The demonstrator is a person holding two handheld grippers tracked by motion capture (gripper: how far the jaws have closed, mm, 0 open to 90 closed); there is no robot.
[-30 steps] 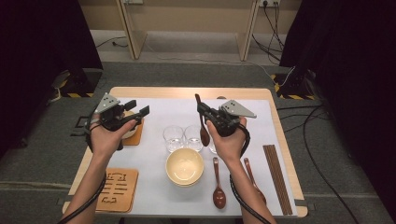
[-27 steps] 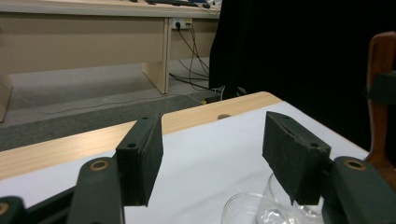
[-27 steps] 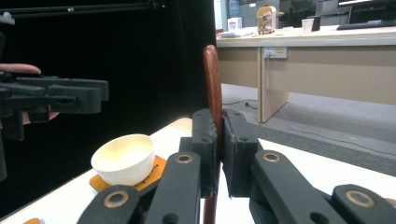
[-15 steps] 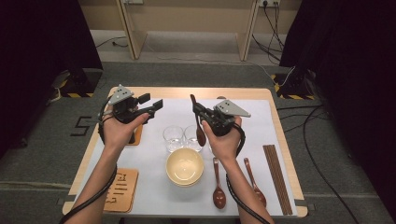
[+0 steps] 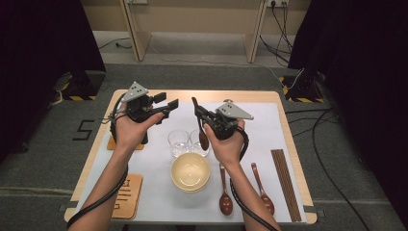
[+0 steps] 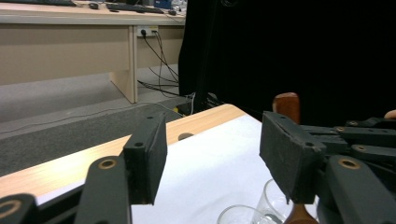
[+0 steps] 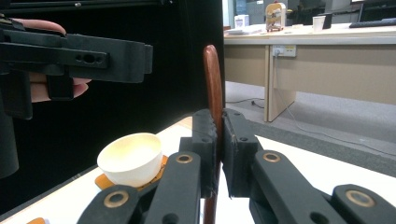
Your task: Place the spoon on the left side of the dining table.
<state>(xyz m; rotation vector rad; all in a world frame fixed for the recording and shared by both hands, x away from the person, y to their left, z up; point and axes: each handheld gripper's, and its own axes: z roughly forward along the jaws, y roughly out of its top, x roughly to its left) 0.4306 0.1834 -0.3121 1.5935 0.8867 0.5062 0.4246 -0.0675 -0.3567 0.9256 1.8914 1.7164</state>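
My right gripper [image 5: 199, 116] [image 7: 218, 128] is shut on the handle of a brown wooden spoon [image 5: 203, 138] [image 7: 213, 84]. The spoon stands nearly upright, its bowl hanging over two clear glasses [image 5: 179, 142] [image 6: 239, 214]. My left gripper [image 5: 168, 100] [image 6: 212, 140] is held in the air just left of the spoon's tip [image 6: 286, 102]. It is open, its jaws have just been closing a little, and nothing lies between them. In the right gripper view the left gripper [image 7: 77, 56] shows at the upper left.
A cream bowl [image 5: 190, 171] sits in front of the glasses on the white mat [image 5: 269, 125]. Two more wooden spoons [image 5: 224, 192] [image 5: 262, 190] and chopsticks [image 5: 285, 178] lie at the right. A small cream cup [image 7: 130, 158] rests on an orange coaster [image 5: 115, 143]. A wooden board [image 5: 129, 196] lies front left.
My left hand has moved right and up from the table's left side toward the spoon's tip. The right gripper has stayed almost in place with the spoon.
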